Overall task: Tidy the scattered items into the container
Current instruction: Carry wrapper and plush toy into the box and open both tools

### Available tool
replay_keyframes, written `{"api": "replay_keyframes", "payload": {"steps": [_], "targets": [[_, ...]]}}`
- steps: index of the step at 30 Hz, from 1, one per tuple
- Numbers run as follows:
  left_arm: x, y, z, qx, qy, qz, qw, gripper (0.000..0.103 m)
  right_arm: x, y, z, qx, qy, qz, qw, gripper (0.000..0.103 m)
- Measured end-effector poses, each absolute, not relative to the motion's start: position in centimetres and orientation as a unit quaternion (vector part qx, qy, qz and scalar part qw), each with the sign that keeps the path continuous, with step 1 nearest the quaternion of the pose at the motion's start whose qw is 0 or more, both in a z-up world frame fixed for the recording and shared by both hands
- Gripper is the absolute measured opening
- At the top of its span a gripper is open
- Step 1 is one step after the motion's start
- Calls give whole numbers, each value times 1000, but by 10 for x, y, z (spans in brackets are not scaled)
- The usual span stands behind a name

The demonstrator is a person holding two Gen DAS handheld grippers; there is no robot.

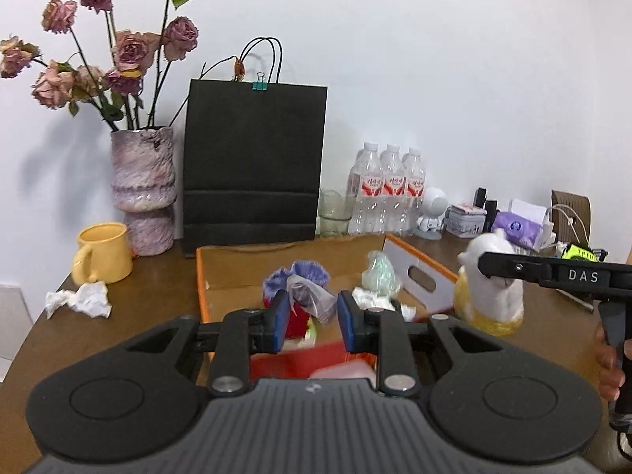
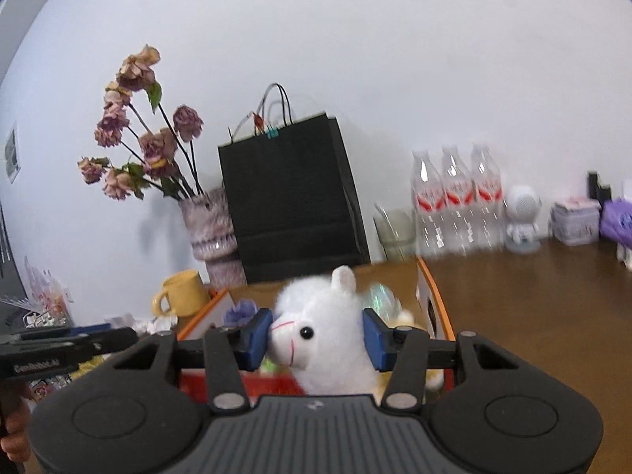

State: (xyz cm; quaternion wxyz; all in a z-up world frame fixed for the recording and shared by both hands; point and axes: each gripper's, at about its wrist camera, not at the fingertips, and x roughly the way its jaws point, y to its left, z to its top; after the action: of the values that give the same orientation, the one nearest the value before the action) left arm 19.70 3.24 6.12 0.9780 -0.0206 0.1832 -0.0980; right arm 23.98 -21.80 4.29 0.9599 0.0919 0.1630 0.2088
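An orange-edged cardboard box (image 1: 410, 264) sits on the wooden table and holds a purple fluffy item (image 1: 308, 270), a pale green wrapped item (image 1: 380, 272) and something red (image 1: 294, 361). My left gripper (image 1: 314, 322) hovers over the box, shut on a crumpled clear wrapper (image 1: 312, 298) between its blue pads. My right gripper (image 2: 316, 335) is shut on the head of a white plush alpaca (image 2: 324, 328), lifted beside the box wall (image 2: 430, 308). In the left wrist view the alpaca (image 1: 493, 292) hangs from that gripper (image 1: 488, 266) right of the box.
A yellow mug (image 1: 104, 252) and crumpled tissue (image 1: 81, 300) lie left of the box. Behind stand a vase of dried roses (image 1: 144, 189), a black paper bag (image 1: 252, 162), water bottles (image 1: 389, 189), a glass (image 1: 333, 213), a white figurine (image 1: 432, 213) and small clutter at far right.
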Motion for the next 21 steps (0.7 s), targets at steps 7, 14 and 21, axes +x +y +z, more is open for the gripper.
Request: {"api": "replay_keyframes", "payload": {"steps": [7,14,21], "targets": [[263,37,56,-58,225,-76,970,27,313,-190,57,82,176,211,958,40],[309,42,32,-72,273,-59,957,27,380,-170,38,70,228,205,949,33],[332,48,20,-76,301,-52,949,28,415,-167,24,84,287,212,930,38]]}}
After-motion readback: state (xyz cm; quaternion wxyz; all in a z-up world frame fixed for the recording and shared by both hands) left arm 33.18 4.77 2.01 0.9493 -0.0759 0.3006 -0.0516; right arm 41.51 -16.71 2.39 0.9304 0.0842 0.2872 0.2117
